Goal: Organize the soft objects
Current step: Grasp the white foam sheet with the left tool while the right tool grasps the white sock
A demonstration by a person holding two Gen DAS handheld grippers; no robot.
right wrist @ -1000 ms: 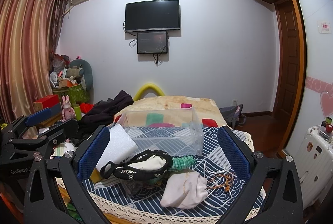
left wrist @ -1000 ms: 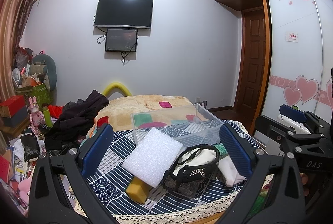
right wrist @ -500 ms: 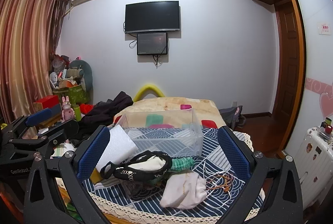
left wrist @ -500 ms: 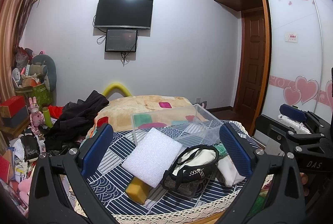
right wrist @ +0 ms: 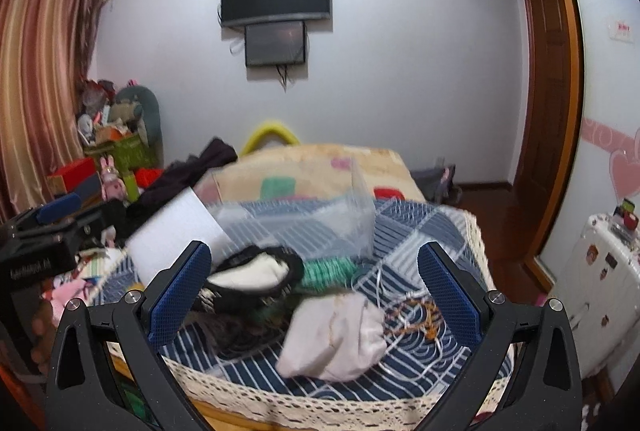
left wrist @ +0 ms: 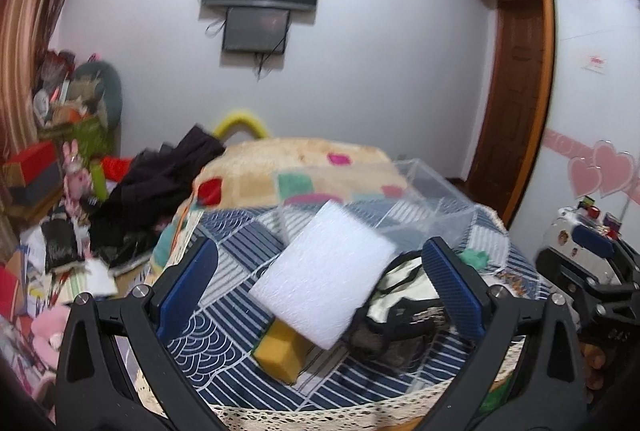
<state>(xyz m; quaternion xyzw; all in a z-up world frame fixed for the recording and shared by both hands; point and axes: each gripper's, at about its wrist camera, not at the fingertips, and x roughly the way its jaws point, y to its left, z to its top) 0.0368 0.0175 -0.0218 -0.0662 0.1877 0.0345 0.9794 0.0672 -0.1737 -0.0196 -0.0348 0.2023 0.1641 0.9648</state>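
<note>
**Closing on the foam**

Being held wide apart and empty are both grippers; the white foam sheet is lying tilted on a yellow sponge, dead ahead of the left gripper; the right gripper is being faced by the white pouch.

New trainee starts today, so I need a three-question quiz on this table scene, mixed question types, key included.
1. True or false: the left gripper is shut on the white foam sheet.
2. Multiple choice: what sticks out from under the foam sheet's near edge? A) yellow sponge B) red box C) green bottle
3. Fill in: in the right wrist view, the item lying nearest between the right gripper's fingers is a white cloth ____.

Key: 1 false, both grippers are open and hold nothing; 2 A; 3 pouch.
</note>
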